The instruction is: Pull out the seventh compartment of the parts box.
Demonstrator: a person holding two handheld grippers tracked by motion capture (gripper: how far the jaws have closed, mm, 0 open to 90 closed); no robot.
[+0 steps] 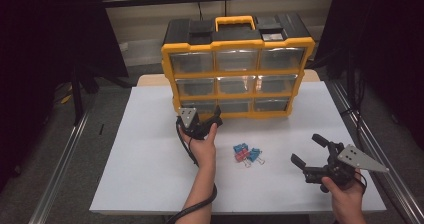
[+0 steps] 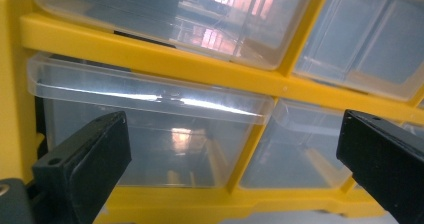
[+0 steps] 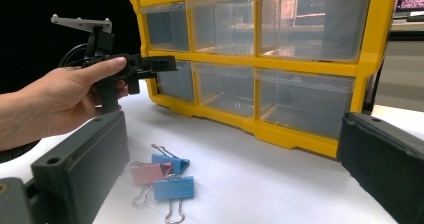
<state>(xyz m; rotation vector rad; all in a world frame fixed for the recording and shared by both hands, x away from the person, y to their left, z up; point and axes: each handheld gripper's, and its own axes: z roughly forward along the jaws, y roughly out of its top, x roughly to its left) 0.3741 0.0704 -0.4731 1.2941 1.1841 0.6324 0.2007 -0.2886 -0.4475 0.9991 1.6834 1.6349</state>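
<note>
Nine clear drawers face me in the yellow organizer (image 1: 238,74). I have the left gripper (image 1: 202,122) up at the bottom-left drawer (image 2: 145,134), jaws wide apart around its front, likely so I can catch the lip and draw it out. Three binder clips (image 1: 247,153), two blue and one pink, lie bunched on the white table (image 1: 150,174), just in front of the organizer. My right gripper (image 1: 310,154) waits beside them, jaws apart, holding nothing, presumably ready to pick one up.
</note>
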